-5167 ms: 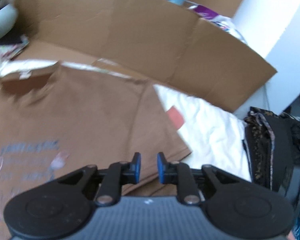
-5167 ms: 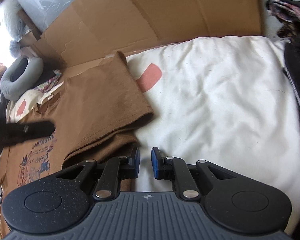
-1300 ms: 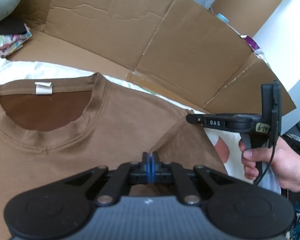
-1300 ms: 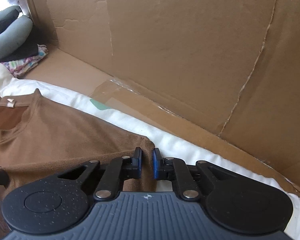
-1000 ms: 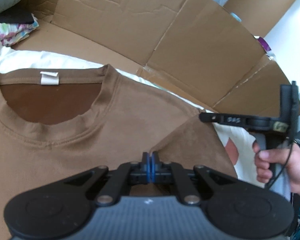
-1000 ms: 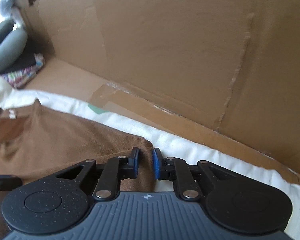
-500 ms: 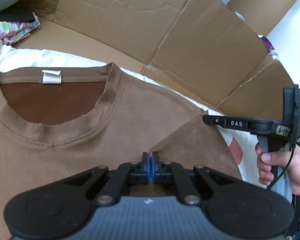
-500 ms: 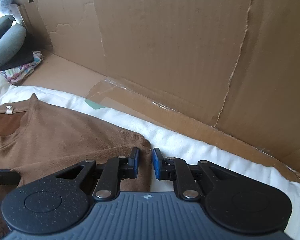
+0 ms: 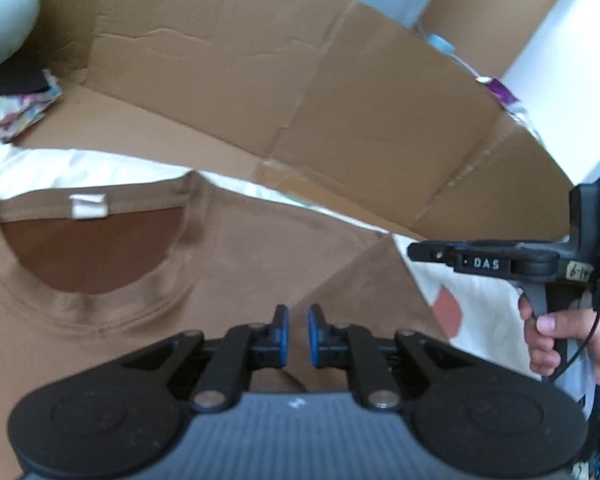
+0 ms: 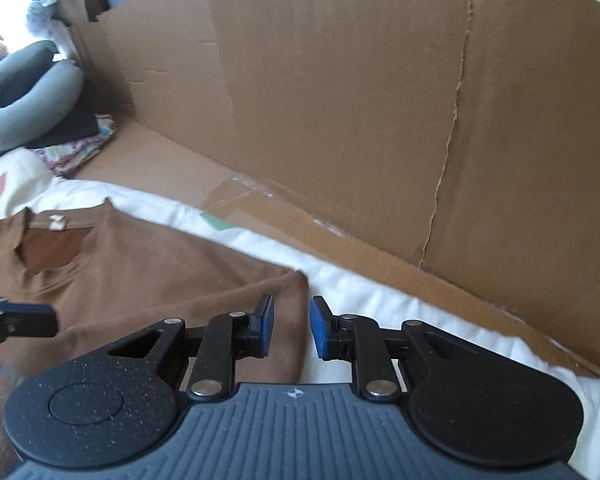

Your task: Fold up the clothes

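Observation:
A brown T-shirt (image 9: 236,264) lies flat on a white sheet (image 9: 484,312), collar and white label toward the cardboard. Its right side is folded in, the fold's edge running up to a corner (image 9: 388,236). My left gripper (image 9: 296,336) hovers over the folded flap; its jaws are opening with nothing between the pads. In the right wrist view the same shirt (image 10: 160,272) shows, with my right gripper (image 10: 291,326) above its folded corner, jaws opening, the pads clear of the cloth. The right gripper (image 9: 416,251) also shows in the left wrist view, held by a hand (image 9: 568,340).
A tall cardboard wall (image 10: 340,100) stands right behind the sheet. A grey neck pillow (image 10: 24,96) and a patterned folded cloth (image 10: 76,152) lie at the far left. The tip of the left gripper (image 10: 20,320) enters the right wrist view's left edge.
Both grippers have let go of the folded shirt side and opened. Both have lifted slightly off the cloth, which stays lying folded.

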The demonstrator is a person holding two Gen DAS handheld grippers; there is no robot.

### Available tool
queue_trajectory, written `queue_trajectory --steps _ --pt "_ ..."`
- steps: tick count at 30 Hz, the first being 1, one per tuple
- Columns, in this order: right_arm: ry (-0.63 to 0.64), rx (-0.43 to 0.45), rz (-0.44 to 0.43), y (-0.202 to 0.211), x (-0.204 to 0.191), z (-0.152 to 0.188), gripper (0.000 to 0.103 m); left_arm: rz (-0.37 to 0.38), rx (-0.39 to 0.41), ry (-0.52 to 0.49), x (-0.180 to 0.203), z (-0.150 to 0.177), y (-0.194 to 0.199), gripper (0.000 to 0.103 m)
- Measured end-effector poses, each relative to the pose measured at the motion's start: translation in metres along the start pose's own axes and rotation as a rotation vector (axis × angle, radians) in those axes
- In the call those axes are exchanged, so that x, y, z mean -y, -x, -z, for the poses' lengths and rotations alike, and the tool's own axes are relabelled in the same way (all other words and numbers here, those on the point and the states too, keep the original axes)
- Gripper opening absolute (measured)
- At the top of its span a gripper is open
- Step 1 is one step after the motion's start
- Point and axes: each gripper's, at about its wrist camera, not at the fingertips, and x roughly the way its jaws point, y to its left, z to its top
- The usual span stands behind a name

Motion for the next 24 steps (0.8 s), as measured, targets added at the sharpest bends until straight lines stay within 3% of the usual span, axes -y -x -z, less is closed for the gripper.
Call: queue_trajectory --steps 3,7,16,24 --pt "0.013 -0.014 -0.01 0.009 -0.005 0.011 0.025 0.004 -0.024 -0.011 0.005 0.005 -0.008 0.01" --pt "0.058 -0.055 -0.022 0.014 -0.013 0.03 0.012 -0.041 -0.066 -0.006 0.003 0.015 -0.022 0.009" --pt "0.027 -0.101 -0.036 0.037 -0.013 0.071 0.011 -0.051 -0.063 0.01 -0.006 0.015 -0.017 0.008" --pt "0.011 -0.141 -0.031 0.054 -0.015 0.097 0.011 -0.096 -0.1 -0.044 -0.003 0.028 0.008 0.017"
